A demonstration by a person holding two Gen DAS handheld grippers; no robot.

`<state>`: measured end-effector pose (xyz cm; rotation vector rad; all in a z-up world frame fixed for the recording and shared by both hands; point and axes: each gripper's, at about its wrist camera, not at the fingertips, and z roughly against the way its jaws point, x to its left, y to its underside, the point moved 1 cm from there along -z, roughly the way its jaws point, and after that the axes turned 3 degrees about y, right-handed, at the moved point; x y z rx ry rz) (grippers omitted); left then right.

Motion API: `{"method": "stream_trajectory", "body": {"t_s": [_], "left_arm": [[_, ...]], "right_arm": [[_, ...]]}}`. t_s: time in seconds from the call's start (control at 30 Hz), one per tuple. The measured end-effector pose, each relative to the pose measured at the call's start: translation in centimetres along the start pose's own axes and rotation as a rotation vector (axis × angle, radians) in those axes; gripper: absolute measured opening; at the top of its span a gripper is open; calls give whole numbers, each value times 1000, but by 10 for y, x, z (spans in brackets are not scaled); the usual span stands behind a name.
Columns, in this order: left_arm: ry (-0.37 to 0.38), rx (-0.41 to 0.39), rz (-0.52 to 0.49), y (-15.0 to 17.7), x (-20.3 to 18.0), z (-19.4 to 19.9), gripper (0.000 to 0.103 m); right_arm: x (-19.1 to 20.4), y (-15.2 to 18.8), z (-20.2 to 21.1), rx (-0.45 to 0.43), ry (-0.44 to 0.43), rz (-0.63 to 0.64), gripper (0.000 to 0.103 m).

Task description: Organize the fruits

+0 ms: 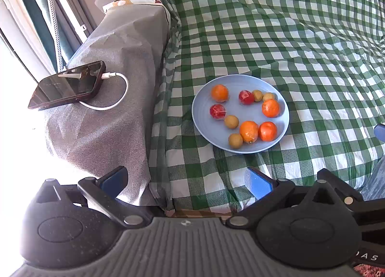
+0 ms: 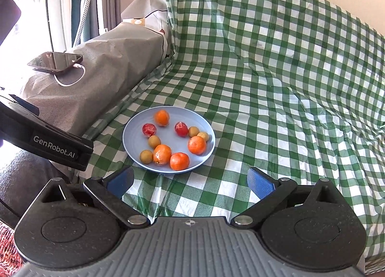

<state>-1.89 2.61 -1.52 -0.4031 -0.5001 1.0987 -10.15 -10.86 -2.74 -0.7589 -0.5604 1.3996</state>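
A light blue plate lies on the green checked cloth and holds several oranges, two red fruits and several small tan fruits. The plate also shows in the right wrist view, with oranges, red fruits and tan fruits. My left gripper is open and empty, short of the plate and to its left. My right gripper is open and empty, just in front of the plate's near rim.
A grey covered block stands left of the cloth, with a phone and white charging cable on it. The left gripper's body shows at the left of the right wrist view. The checked cloth rises up a backrest behind.
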Motion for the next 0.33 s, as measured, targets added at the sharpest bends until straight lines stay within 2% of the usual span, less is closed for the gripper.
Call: {"method": "stream_trajectory", "body": {"t_s": [0.33], "left_arm": [[2,9,-1,0,1,-3,103]], "right_arm": [[0,0,0,2,-1,-3,100]]}}
